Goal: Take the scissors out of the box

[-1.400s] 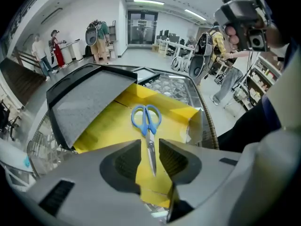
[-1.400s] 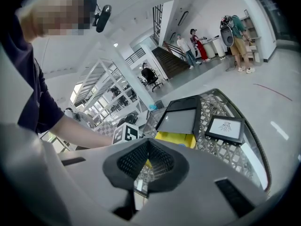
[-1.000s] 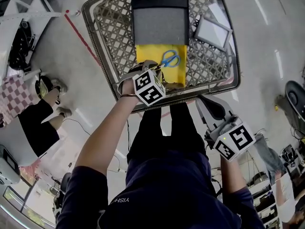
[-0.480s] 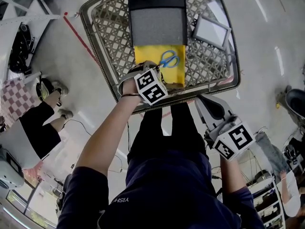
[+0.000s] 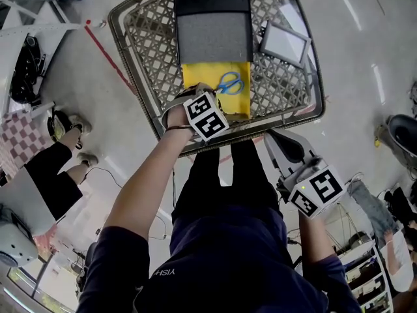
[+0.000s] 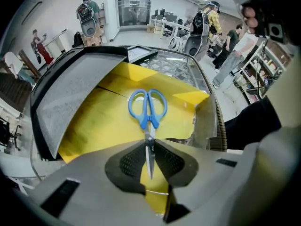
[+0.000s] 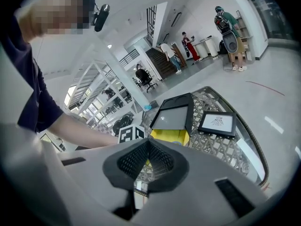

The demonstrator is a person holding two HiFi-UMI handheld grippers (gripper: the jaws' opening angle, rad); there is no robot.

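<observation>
Seen from above, a person stands at a lattice-topped table point(image 5: 146, 38) with a gripper in each hand. On the table sits an open box point(image 5: 195, 77) with a yellow lining, its black lid point(image 5: 212, 38) folded back on the far side. Blue-handled scissors point(image 5: 229, 83) lie flat inside the box on the lining, handles toward the lid and blades toward the person.

The left gripper point(image 6: 149, 145) points steeply down into the near end of the box. Its jaws are narrow and closing, with the shut blades between the pads (a sliver of yellow shows on either side of the metal, so the grip does not look firm yet). The right gripper point(image 7: 147, 141) hangs well apart from the box, off the table's near edge, jaws together and holding nothing.

The step in hand appears to be the grasp itself; the scissors have not left the box. Next, the jaws likely need to finish pinching the blades, then lift straight up clear of the box's near wall without letting the thin metal slip.
</observation>
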